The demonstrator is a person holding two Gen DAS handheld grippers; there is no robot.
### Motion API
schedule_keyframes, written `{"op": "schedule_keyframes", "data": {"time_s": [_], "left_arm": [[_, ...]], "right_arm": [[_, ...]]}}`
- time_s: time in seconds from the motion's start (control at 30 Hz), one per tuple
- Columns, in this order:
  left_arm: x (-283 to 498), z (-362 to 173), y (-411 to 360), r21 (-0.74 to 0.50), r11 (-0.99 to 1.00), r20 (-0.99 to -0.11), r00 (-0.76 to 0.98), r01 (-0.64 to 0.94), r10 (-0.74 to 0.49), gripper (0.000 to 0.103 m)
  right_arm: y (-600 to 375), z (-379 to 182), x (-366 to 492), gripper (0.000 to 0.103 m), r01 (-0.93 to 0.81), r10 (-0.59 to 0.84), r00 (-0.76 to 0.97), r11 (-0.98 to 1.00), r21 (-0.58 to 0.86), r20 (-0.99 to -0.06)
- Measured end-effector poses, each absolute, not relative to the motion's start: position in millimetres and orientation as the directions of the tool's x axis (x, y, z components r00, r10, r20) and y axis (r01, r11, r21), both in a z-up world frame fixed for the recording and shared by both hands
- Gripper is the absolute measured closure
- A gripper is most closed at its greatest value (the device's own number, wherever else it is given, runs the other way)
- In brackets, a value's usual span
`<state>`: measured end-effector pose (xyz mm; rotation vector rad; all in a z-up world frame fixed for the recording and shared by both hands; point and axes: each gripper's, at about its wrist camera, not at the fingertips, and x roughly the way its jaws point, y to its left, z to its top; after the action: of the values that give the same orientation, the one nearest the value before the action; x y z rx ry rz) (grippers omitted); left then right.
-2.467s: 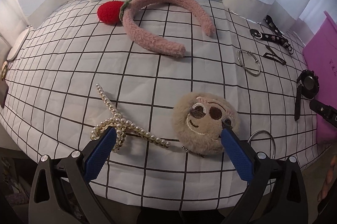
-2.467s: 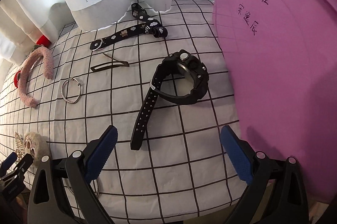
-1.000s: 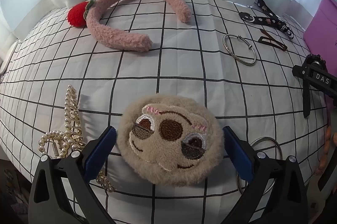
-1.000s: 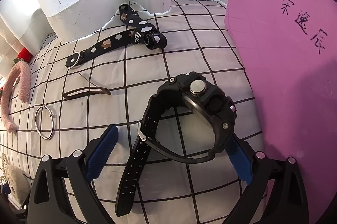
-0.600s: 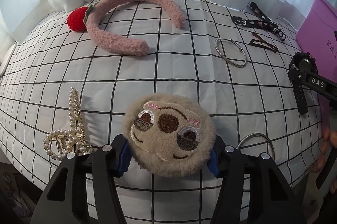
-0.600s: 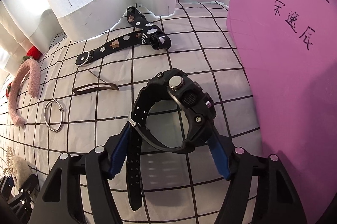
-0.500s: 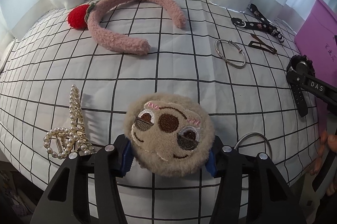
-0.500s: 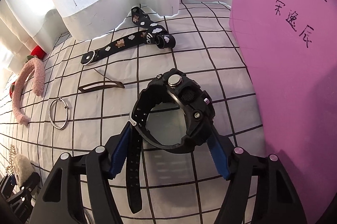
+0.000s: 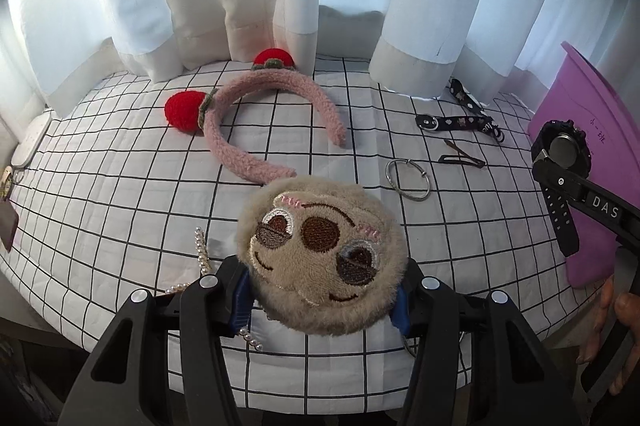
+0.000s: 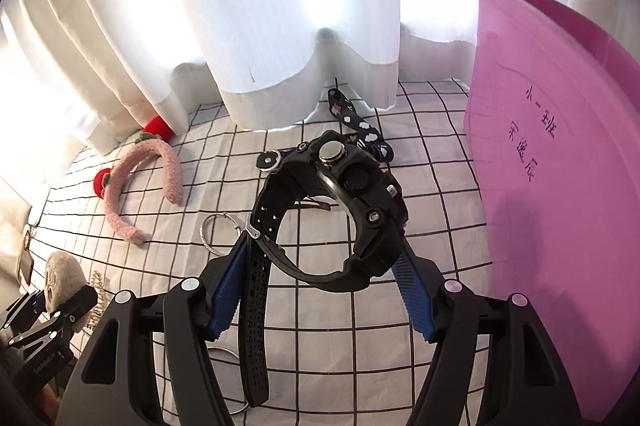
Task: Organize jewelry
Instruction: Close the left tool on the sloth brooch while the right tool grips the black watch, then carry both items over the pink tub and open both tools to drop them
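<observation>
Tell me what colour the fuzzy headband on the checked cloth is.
Pink, with red pom-poms; the headband shows best in the left wrist view.

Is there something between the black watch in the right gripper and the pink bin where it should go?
Nothing visible blocks it. The right gripper holds the black watch raised above the checked cloth, and the pink bin stands directly to its right. Only the bin's tall wall has to be cleared.
</observation>
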<state>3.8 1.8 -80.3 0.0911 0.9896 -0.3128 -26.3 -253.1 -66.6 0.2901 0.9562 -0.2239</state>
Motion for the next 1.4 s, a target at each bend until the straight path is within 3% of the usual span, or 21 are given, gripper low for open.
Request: {"op": "schedule_keyframes", "data": {"time_s": [0.27, 0.5, 0.73, 0.93, 1.13, 1.27, 1.4], "left_arm": [[3, 9, -30, -0.069, 0.905, -0.711, 0.616, 0.42, -0.34, 0.052], [-8, 65, -130, -0.127, 0.744, -0.639, 0.52, 0.656, -0.567, 0.051], [-27, 68, -264, -0.149, 0.59, -0.656, 0.367, 0.793, -0.659, 0.051], [-36, 32, -352, -0.15, 0.525, -0.764, 0.239, 0.838, -0.6, 0.051], [-36, 6, -385, -0.121, 0.526, -0.829, 0.206, 0.842, -0.52, 0.047], [-34, -4, -391, -0.083, 0.54, -0.847, 0.226, 0.837, -0.481, 0.039], [-40, -5, -393, -0.037, 0.531, -0.84, 0.261, 0.847, -0.475, 0.023]], "right_arm": [[-257, 44, -57, 0.037, 0.261, -0.065, 0.734, 0.946, 0.193, -0.676], [-326, 103, -116, 0.037, 0.414, -0.233, 0.751, 0.895, 0.166, -0.618], [-406, 79, -171, 0.037, 0.608, -0.362, 0.613, 0.784, 0.127, -0.703], [-442, 40, -184, 0.037, 0.663, -0.337, 0.539, 0.735, 0.142, -0.772], [-456, 20, -181, 0.037, 0.66, -0.311, 0.518, 0.738, 0.141, -0.797], [-463, 11, -179, 0.036, 0.665, -0.314, 0.489, 0.738, 0.115, -0.813], [-467, 6, -168, 0.035, 0.675, -0.342, 0.466, 0.734, 0.078, -0.816]]}}
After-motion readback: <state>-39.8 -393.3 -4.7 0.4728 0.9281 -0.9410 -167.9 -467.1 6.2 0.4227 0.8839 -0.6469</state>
